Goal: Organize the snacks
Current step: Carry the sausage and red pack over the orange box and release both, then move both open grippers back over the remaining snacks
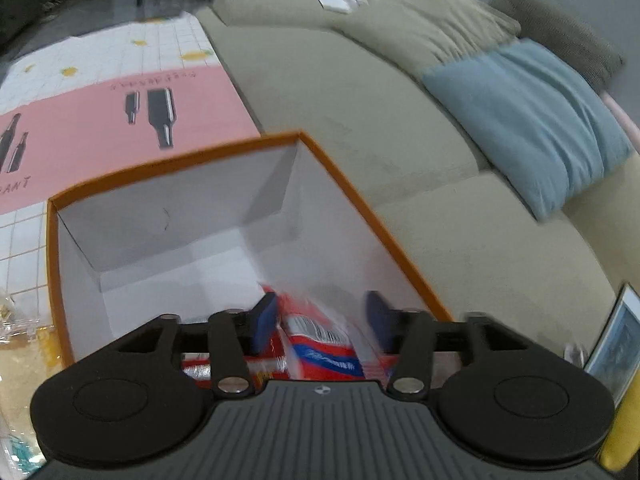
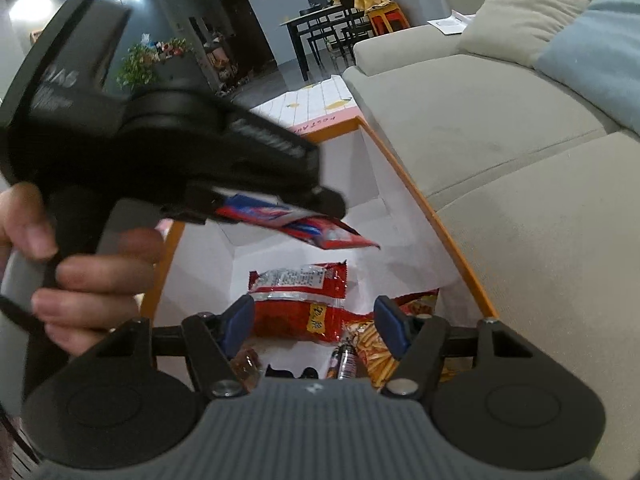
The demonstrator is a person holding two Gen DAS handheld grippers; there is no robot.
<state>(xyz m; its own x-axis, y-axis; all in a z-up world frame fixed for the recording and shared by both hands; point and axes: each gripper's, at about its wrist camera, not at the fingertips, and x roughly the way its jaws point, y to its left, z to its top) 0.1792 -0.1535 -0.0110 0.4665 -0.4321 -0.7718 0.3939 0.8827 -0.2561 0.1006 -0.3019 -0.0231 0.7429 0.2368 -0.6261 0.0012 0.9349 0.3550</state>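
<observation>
An orange-rimmed white box [image 1: 360, 200] stands on the patterned mat, beside the sofa. My left gripper [image 1: 322, 320] hovers over the box with its blue fingers wide apart; a red and blue snack packet [image 1: 320, 340] lies between them, blurred. In the right wrist view the left gripper [image 2: 320, 208] hangs over the box [image 2: 404, 176] with that packet [image 2: 320, 232] sticking out of it. A red snack bag [image 2: 304, 304] and a bag of fries-like sticks [image 2: 372, 348] lie in the box. My right gripper [image 2: 316, 324] is open and empty above them.
A beige sofa [image 1: 360, 92] with a beige cushion and a blue cushion [image 1: 532, 120] runs along the right. A pink and white mat [image 1: 100, 120] lies left of the box. Clear snack wrappers [image 1: 16, 332] lie at the left. A dining table [image 2: 320, 28] stands far back.
</observation>
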